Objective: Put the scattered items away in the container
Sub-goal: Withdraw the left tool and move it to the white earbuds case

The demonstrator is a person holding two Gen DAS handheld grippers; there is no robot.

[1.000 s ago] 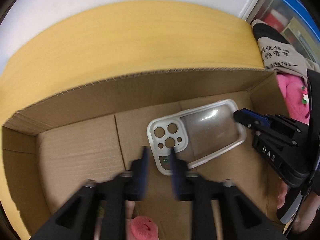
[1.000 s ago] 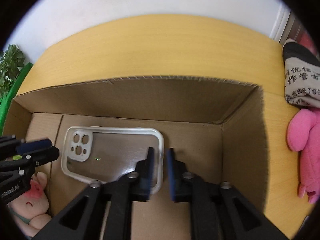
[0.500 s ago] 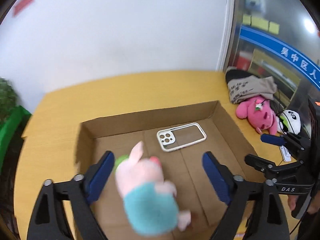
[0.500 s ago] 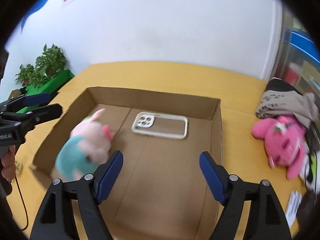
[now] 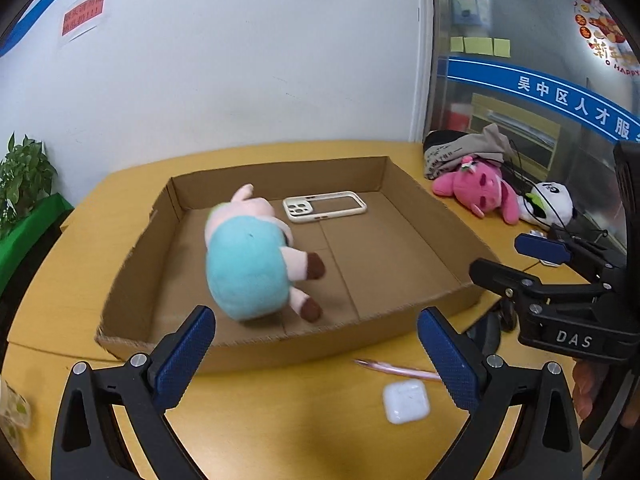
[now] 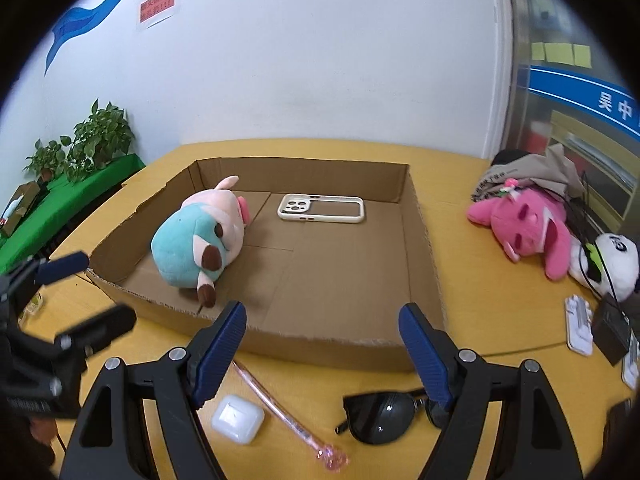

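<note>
A shallow cardboard box [image 5: 440, 216] [image 6: 420, 240] lies on the yellow table. Inside it lie a pink pig plush in a teal outfit [image 5: 248, 264] [image 6: 196, 240] and a white phone case [image 5: 324, 207] [image 6: 320, 208]. My left gripper [image 5: 316, 360] is open and empty, above the box's near wall. My right gripper [image 6: 324, 352] is open and empty too; it also shows in the left wrist view [image 5: 516, 260]. On the table in front of the box lie a white earbuds case [image 5: 405, 402] [image 6: 237, 419], a pink pen [image 5: 396, 369] [image 6: 280, 412] and black sunglasses [image 6: 384, 412].
A hot-pink plush [image 5: 476, 192] [image 6: 528, 228], a panda plush [image 5: 554, 204] [image 6: 612, 264] and a beige cloth bag [image 5: 464, 152] [image 6: 532, 172] lie right of the box. White adapters and a black box [image 6: 610, 330] sit at the right edge. Potted plants [image 6: 96, 140] stand at the left.
Both grippers opened wide and pulled back up out of the box. The pig plush dropped from the left gripper and now lies still in the box; the phone case stays where it was.
</note>
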